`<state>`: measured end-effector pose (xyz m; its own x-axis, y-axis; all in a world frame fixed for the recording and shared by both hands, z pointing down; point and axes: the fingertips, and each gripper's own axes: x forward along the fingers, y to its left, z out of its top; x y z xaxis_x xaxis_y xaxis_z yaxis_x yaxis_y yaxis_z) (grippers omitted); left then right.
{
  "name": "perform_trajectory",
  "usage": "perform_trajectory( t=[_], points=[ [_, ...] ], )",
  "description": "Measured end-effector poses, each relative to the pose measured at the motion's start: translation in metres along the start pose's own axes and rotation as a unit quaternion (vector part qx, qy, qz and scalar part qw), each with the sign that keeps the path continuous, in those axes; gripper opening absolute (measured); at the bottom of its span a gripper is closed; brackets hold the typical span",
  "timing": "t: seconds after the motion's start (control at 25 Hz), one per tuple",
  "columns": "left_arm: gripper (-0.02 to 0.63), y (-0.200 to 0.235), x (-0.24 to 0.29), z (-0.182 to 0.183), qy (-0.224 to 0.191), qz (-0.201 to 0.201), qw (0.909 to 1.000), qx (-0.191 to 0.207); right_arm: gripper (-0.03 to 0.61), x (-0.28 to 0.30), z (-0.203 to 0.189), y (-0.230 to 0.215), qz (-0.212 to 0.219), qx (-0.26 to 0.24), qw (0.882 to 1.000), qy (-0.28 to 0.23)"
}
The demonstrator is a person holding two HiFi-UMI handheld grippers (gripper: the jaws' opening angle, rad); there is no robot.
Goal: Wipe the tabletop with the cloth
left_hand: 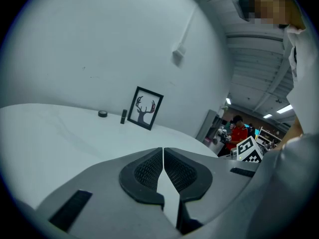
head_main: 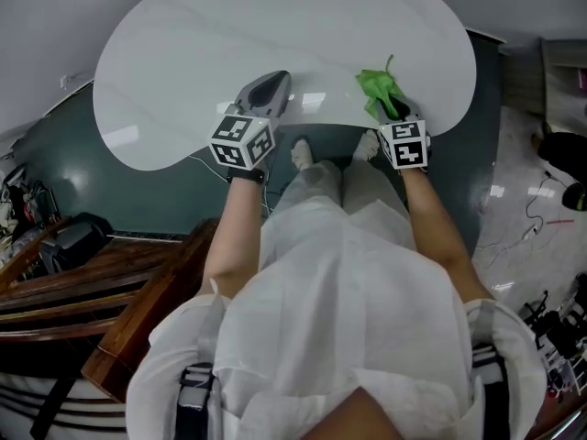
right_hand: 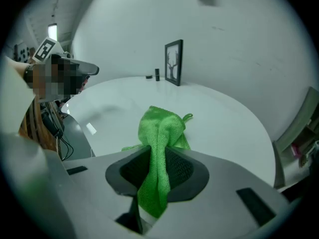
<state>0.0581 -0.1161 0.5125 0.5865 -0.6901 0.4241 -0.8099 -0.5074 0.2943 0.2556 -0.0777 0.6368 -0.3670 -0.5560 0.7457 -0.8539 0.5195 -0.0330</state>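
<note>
Cloth [head_main: 378, 85] in right gripper [head_main: 396, 110], seemingly at tabletop [head_main: 275, 35] edge, left gripper [head_main: 273, 84] closed

The head view looks steeply down over the person's front onto the tabletop [head_main: 275, 35] from its near edge; the left gripper [left_hand: 163, 153] and right gripper [right_hand: 158, 156] views sit low, close behind their jaws, facing the far edge; both share the framed picture [left_hand: 145, 108] there.
</note>
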Motion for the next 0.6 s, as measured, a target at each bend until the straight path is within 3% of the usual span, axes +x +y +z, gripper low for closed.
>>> perform_trajectory(
  t=[0.32, 0.6],
  points=[
    [0.020, -0.037, 0.054, 0.025, -0.012, -0.009, 0.9998, 0.013, 0.080, -0.044, -0.059, -0.129, -0.077, 0.067, 0.994, 0.029],
    [0.020, -0.053, 0.064, 0.056, -0.037, 0.008, 0.9989, 0.026, 0.080, -0.073, -0.086, -0.217, -0.144, 0.067, 0.984, 0.085]
  ],
)
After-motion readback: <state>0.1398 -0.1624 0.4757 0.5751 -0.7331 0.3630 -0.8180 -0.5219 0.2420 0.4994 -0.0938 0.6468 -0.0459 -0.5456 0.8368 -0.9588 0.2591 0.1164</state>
